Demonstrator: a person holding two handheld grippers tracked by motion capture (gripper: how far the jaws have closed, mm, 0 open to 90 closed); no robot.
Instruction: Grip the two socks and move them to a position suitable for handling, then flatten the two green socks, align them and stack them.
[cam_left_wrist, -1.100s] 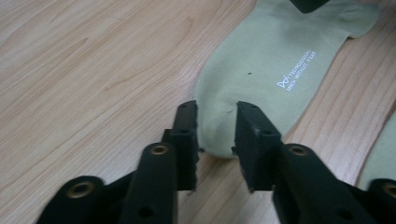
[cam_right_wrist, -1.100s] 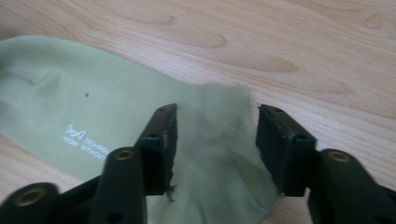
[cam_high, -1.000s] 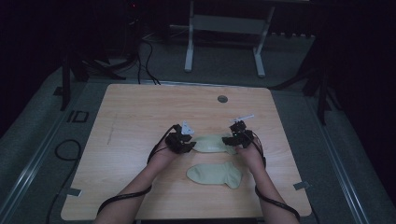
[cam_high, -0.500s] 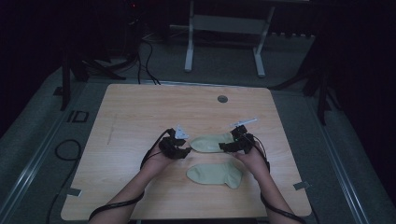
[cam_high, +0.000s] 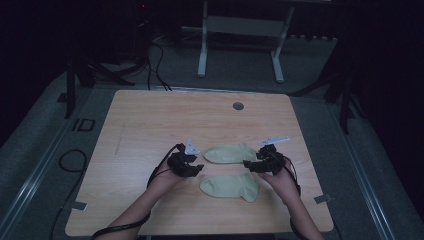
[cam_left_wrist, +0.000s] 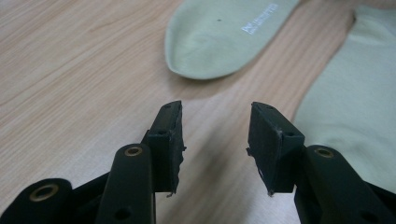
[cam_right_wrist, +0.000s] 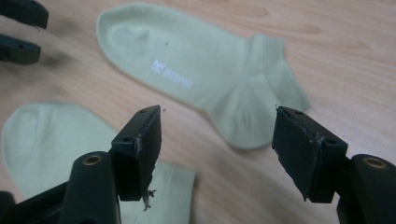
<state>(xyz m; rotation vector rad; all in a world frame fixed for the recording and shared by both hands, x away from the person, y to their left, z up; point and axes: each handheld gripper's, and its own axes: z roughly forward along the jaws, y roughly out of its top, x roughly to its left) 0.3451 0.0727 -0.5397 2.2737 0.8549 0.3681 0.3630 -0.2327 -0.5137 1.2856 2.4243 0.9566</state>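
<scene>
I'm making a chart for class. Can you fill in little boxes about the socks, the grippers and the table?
far sock: pale green, flat, white print on the sole
near sock: pale green, flat, apart from the other
left gripper: open, nothing between its fingers, which have just been opening, beside the socks' toe ends
right gripper: open, holding nothing, fingers just narrowed, at the cuff ends
table: light wood, round grommet near the far edge

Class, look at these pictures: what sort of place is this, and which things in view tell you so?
Probably a lab or recording studio, not a home: a bare wooden table stands alone in a dark room, cables trail over the grey floor, and a metal stand sits behind it.
</scene>
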